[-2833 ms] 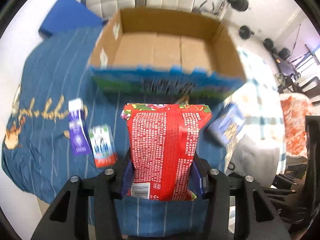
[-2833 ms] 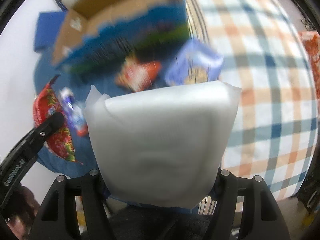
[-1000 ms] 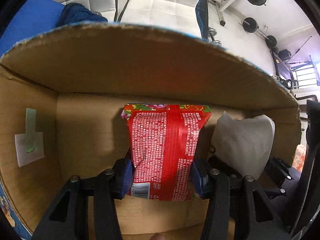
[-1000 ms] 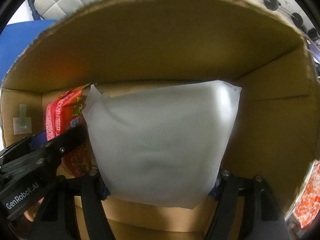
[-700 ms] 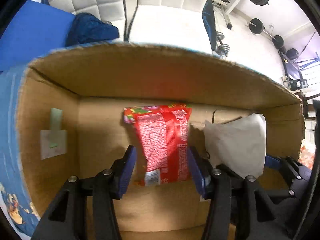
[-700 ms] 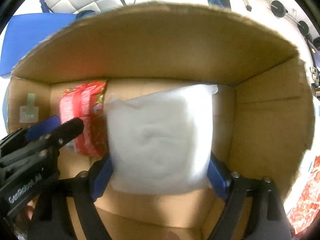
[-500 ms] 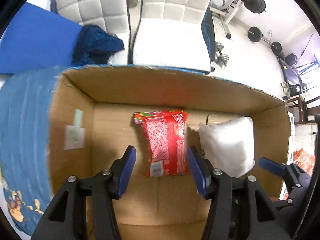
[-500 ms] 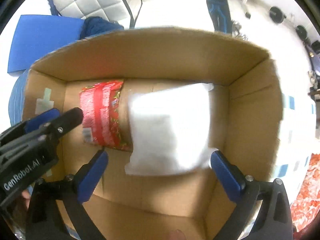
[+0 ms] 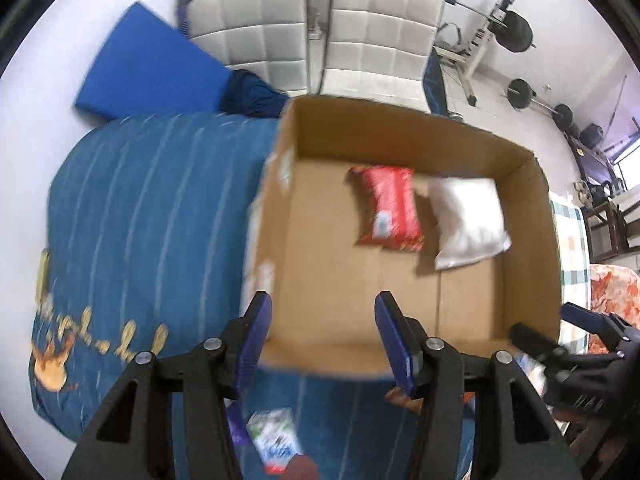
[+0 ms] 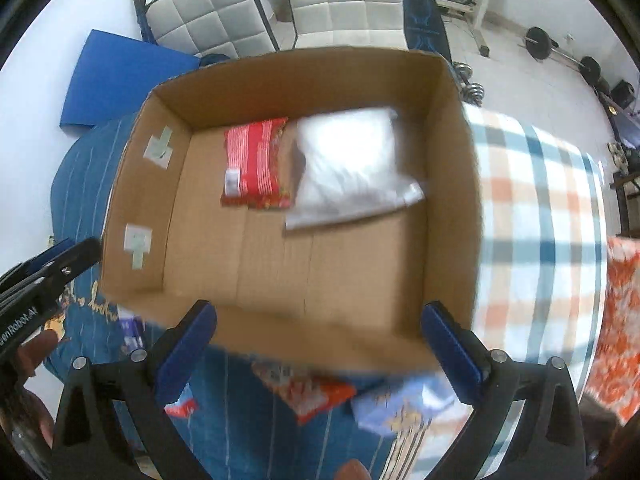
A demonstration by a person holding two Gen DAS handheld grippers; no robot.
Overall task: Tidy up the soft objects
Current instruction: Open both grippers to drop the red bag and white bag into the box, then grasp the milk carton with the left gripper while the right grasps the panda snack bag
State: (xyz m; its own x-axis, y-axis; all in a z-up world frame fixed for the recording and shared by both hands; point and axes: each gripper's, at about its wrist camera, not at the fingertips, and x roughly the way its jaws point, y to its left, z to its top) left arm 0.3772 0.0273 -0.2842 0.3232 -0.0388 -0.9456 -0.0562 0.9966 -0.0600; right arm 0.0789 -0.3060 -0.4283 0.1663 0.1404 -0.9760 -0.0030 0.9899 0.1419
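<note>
Both grippers spread wide, holding nothing. Next pick prob. the orange snack bag (image 10: 308, 394): lies just below right gripper (image 10: 316, 344), nearer it than left gripper (image 9: 324, 338); box (image 10: 452, 208) beyond.

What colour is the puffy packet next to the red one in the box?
White. The puffy packet shows best in the right wrist view, lying beside the red packet.

Red packet (image 10: 256, 164) touching white pillow (image 10: 350, 164) inside cardboard box (image 10: 452, 208)
</note>
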